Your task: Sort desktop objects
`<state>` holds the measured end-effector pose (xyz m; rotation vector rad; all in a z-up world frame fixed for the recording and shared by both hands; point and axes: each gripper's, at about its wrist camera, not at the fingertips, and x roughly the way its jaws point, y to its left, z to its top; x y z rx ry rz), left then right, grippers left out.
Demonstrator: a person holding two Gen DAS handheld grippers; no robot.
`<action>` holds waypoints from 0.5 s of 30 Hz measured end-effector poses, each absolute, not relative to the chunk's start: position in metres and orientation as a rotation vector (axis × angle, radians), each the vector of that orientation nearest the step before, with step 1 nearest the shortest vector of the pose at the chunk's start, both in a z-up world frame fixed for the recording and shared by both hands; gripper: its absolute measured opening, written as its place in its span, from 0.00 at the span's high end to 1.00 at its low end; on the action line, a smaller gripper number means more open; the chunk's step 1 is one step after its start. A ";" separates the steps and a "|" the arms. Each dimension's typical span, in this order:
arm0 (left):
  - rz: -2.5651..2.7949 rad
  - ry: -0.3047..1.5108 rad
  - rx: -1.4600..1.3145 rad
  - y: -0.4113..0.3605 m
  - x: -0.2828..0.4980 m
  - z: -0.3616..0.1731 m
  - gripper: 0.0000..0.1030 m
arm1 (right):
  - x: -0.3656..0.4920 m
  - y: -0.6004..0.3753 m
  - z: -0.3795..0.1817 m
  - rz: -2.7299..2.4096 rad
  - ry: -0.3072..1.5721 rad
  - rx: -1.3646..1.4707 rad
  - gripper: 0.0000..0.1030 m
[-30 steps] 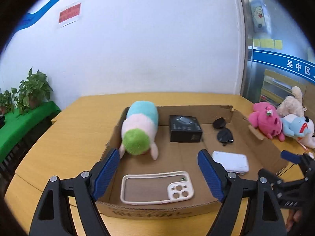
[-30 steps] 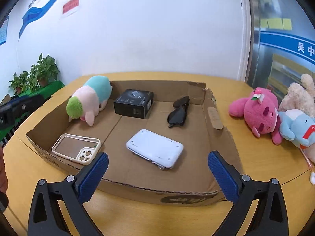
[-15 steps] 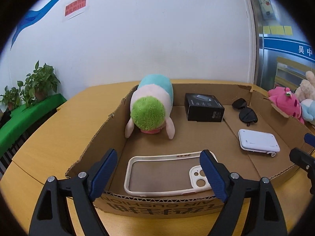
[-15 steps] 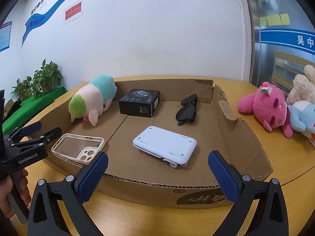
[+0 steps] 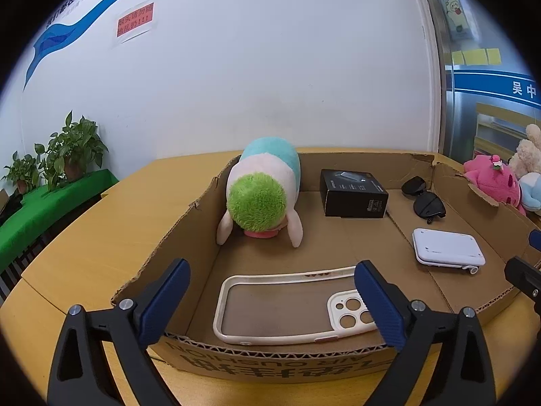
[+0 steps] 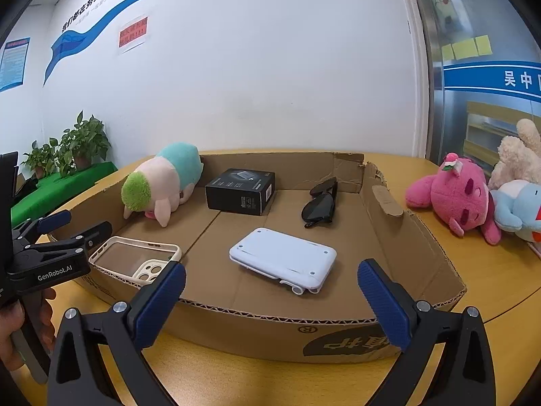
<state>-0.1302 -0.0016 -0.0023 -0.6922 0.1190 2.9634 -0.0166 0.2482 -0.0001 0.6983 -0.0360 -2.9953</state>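
A shallow cardboard box (image 5: pixel 175 223) (image 6: pixel 399 223) on a wooden table holds a green-headed plush (image 5: pixel 262 193) (image 6: pixel 159 182), a black box (image 5: pixel 353 193) (image 6: pixel 241 191), black sunglasses (image 5: pixel 424 201) (image 6: pixel 321 203), a white flat device (image 5: pixel 448 247) (image 6: pixel 282 257) and a white phone case (image 5: pixel 290 304) (image 6: pixel 135 260). My left gripper (image 5: pixel 272 299) is open and empty at the box's near edge, just before the phone case. My right gripper (image 6: pixel 270 301) is open and empty at the near edge, before the white device.
A pink plush (image 6: pixel 456 196) (image 5: pixel 493 179), a cream plush (image 6: pixel 517 149) and a pale blue plush (image 6: pixel 517 206) lie on the table right of the box. Potted plants (image 5: pixel 71 152) stand on a green surface far left. A white wall is behind.
Both grippers have come lower and closer to the box's near edge. The left one has shifted left, so the phone case now lies between its fingers in view. Both stay open.
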 end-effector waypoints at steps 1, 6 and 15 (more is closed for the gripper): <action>2.960 0.121 -0.694 -0.001 -0.131 -0.003 0.02 | -0.016 0.248 0.000 -2.994 -0.036 0.698 0.00; 2.963 0.122 -0.696 0.000 -0.131 -0.003 0.01 | -0.015 0.248 0.000 -2.994 -0.036 0.699 0.00; 2.962 0.120 -0.695 0.000 -0.132 -0.003 0.01 | -0.015 0.248 -0.001 -2.994 -0.036 0.698 0.00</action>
